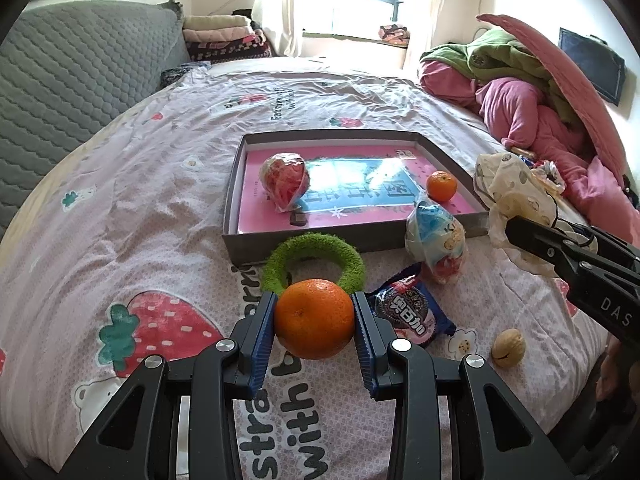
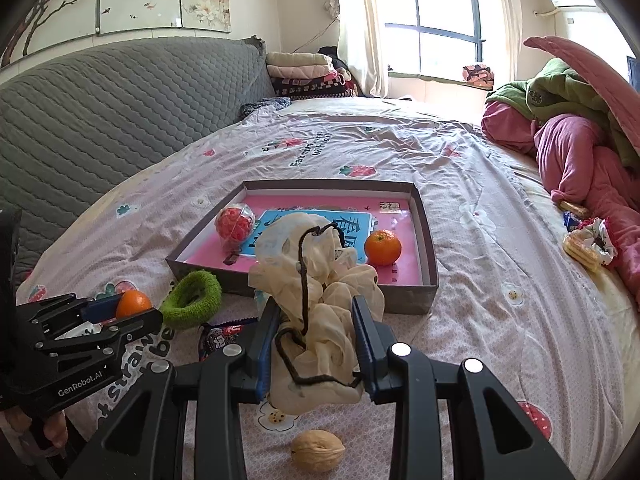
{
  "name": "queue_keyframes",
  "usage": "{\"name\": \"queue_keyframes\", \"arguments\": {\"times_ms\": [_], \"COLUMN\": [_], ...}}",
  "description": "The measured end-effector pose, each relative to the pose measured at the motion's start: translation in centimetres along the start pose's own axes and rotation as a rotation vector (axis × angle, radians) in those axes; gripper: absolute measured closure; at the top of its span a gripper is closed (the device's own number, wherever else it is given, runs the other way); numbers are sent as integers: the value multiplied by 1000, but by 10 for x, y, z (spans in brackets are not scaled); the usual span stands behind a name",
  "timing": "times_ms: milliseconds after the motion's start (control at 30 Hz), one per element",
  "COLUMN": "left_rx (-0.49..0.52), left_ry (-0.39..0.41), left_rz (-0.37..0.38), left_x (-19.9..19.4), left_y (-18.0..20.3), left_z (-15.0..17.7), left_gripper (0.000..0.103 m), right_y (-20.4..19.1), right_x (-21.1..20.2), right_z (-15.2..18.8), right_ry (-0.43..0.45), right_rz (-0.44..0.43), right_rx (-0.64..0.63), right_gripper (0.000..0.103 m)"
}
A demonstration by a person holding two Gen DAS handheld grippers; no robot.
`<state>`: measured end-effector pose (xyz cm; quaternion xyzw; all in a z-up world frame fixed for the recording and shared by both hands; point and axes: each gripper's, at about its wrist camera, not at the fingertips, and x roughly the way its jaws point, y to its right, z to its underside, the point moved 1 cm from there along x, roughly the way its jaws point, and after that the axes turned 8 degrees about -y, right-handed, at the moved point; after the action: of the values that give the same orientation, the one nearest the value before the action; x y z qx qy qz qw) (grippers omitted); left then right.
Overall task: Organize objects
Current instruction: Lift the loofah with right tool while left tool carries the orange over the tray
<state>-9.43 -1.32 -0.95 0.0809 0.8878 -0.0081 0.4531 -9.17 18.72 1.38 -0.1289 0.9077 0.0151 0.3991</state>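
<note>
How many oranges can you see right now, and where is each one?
2. One orange is clamped in the left claw above the bedspread; the other orange sits inside the grey box, near its right wall. More could be hidden behind the cream cloth.

The left gripper [image 1: 315, 320], black with blue ribbed pads, points downward at a slant, its jaws clamped on a round orange tangerine [image 1: 315, 318]. The right gripper [image 2: 316, 344], angled likewise, pinches a crumpled cream fabric pouch [image 2: 320, 304].

Soft wrinkly cloth bedsheet [image 1: 168, 184]; fuzzy green ring [image 1: 314, 260]; shiny plastic snack packet [image 1: 408, 312]; bumpy-skinned orange [image 1: 315, 318]; thin cream cloth pouch [image 2: 320, 312]; matt cardboard box [image 1: 234, 184].
</note>
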Motion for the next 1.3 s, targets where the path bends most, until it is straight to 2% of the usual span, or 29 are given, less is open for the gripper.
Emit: {"name": "queue_keyframes", "arguments": {"times_ms": [600,1033,1300], "left_rx": [-3,-27,-39], "left_ry": [57,118,139], "left_rz": [7,-39,-50], "left_x": [-2,-3,-1], "left_y": [1,-14,-18], "left_z": [-36,-86,-103], "left_gripper": [65,65,65], "right_y": [0,2,10], "right_x": [-3,-4,-8], "right_z": [-21,-46,-64], "right_ry": [39,84,123], "right_rz": [13,22,30], "right_rx": [-9,-32,-68], "right_gripper": [68,68,68]}}
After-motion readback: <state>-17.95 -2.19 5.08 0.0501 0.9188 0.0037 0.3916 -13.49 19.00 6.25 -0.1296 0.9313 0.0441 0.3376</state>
